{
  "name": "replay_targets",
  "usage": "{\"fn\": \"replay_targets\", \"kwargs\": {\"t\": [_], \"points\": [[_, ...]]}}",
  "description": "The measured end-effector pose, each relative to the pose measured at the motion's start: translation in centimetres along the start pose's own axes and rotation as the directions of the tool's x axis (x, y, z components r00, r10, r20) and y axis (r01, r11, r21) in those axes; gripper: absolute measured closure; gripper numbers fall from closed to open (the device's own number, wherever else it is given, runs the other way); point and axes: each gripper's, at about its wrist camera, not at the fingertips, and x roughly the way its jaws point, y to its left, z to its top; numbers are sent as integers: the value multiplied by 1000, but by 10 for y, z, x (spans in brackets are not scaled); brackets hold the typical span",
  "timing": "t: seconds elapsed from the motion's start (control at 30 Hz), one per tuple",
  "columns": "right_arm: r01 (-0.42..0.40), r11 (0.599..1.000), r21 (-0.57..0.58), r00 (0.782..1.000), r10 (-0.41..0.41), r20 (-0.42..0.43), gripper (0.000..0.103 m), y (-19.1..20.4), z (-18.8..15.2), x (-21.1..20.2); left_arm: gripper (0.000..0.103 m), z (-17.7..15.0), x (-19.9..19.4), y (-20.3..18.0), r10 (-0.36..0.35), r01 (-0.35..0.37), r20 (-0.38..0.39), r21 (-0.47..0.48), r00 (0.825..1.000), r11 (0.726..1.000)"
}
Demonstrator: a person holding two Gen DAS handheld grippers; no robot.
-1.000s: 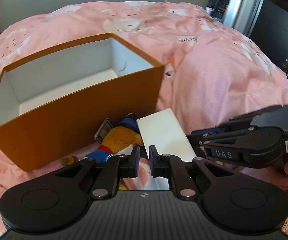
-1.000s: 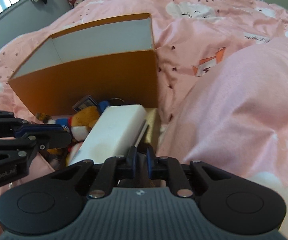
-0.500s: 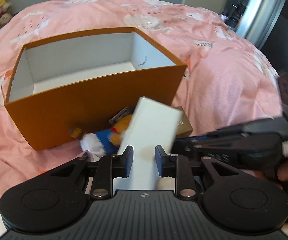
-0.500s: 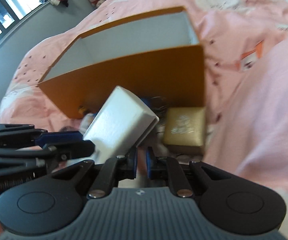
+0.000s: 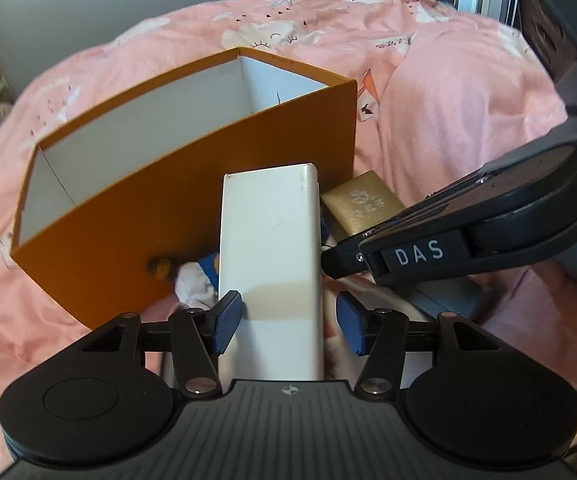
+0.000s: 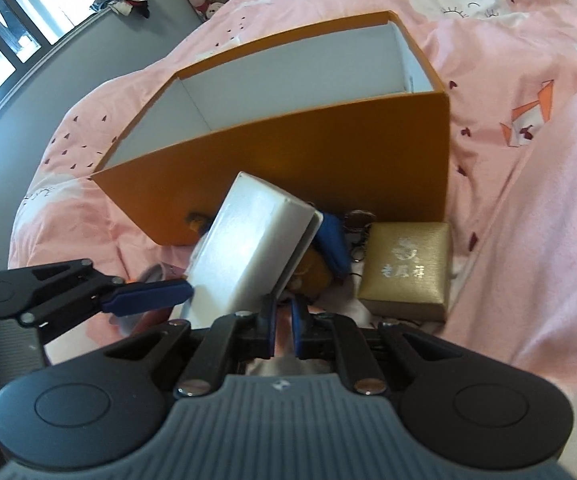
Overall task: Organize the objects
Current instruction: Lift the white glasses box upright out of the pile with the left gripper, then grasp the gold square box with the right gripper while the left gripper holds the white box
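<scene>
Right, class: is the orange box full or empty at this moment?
Empty as far as can be seen: the orange box shows only bare white inner walls; its floor is mostly hidden. The white case is outside it.

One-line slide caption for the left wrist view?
Left gripper, jaws just opened, straddles white box beside orange box; right gripper alongside.

Pink bedspread (image 6: 528,200), grey wall (image 5: 128,8); bright window (image 6: 4,32)

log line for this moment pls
left claw: just opened, straddling white box, no squeeze | right claw: shut on white box edge | orange box: empty | gold box: on bed
</scene>
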Motion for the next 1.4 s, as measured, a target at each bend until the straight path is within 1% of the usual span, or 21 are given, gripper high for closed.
{"fn": "replay_targets", "kwargs": {"t": [0.07, 0.2, 0.27, 0.33, 0.37, 0.5, 0.63, 0.67, 0.73, 0.77, 0.8, 0.83, 0.9, 0.97, 1.1, 1.17, 1.23, 1.27, 1.3, 1.37, 1.4], "points": [[-3, 1000, -3, 1000, 3, 6, 94, 3, -1, 0, 34, -1, 5, -6, 42, -43, 3, 34, 999, 999], [-30, 1000, -1, 999, 30, 16, 94, 6, 0, -2, 35, -2, 15, -18, 128, -127, -4, 109, 992, 986], [-29, 1000, -6, 999, 29, 16, 94, 6, 0, -3, 37, -3, 14, -18, 131, -130, 0, 113, 991, 985], [-36, 999, -5, 999, 36, 24, 94, 6, 0, -6, 43, -3, 9, -14, 109, -110, 10, 93, 994, 990], [-38, 999, -1, 999, 38, 35, 93, 6, -1, -8, 49, -3, 5, -12, 97, -98, 17, 79, 995, 992], [24, 1000, -14, 992, -22, 124, 92, 7, -1, -29, 63, -2, -11, -1, 27, -27, 45, 6, 999, 1000], [113, 993, -17, 981, -109, 161, 92, 7, 0, -38, 68, 4, -29, 14, -88, 96, 92, -88, 992, 992], [126, 992, -19, 979, -121, 162, 92, 7, 0, -38, 69, 6, -32, 20, -135, 148, 105, -123, 985, 981], [137, 990, -24, 979, -132, 155, 92, 5, 0, -38, 69, 7, -31, 36, -232, 252, 117, -203, 966, 946], [141, 990, -26, 980, -136, 147, 92, 6, 1, -37, 69, 6, -27, 45, -264, 285, 116, -247, 958, 926], [145, 989, -28, 980, -140, 139, 92, 6, 1, -35, 69, 4, -24, 52, -273, 293, 111, -284, 956, 913], [149, 988, -31, 981, -143, 132, 92, 6, 1, -34, 70, 3, -21, 57, -259, 277, 100, -308, 961, 910], [157, 987, -40, 981, -151, 124, 92, 4, -2, -33, 76, 0, -15, 66, -204, 215, 69, -341, 977, 915], [169, 984, -46, 979, -163, 124, 92, 5, -4, -32, 75, -1, -14, 74, -139, 148, 50, -369, 989, 917], [182, 982, -42, 977, -176, 118, 91, 3, -5, -30, 76, -2, -17, 79, -71, 79, 38, -362, 997, 929], [190, 981, -47, 976, -184, 114, 91, 3, -5, -30, 74, -3, -22, 78, -59, 73, 53, -344, 997, 936], [207, 977, -57, 973, -199, 114, 87, 2, -4, -31, 67, -2, -27, 74, -89, 109, 75, -331, 993, 937], [218, 974, -60, 971, -210, 114, 80, 1, -3, -32, 58, -3, -31, 74, -114, 136, 85, -322, 990, 937], [230, 971, -63, 968, -222, 115, 73, -1, -2, -34, 44, -2, -31, 71, -130, 152, 93, -312, 987, 938], [250, 966, -64, 963, -241, 118, 66, -5, 1, -37, 35, 0, -31, 60, -124, 147, 98, -281, 987, 948], [261, 963, -67, 961, -252, 114, 63, -7, 3, -37, 35, 2, -29, 53, -116, 135, 86, -261, 989, 956]]}}
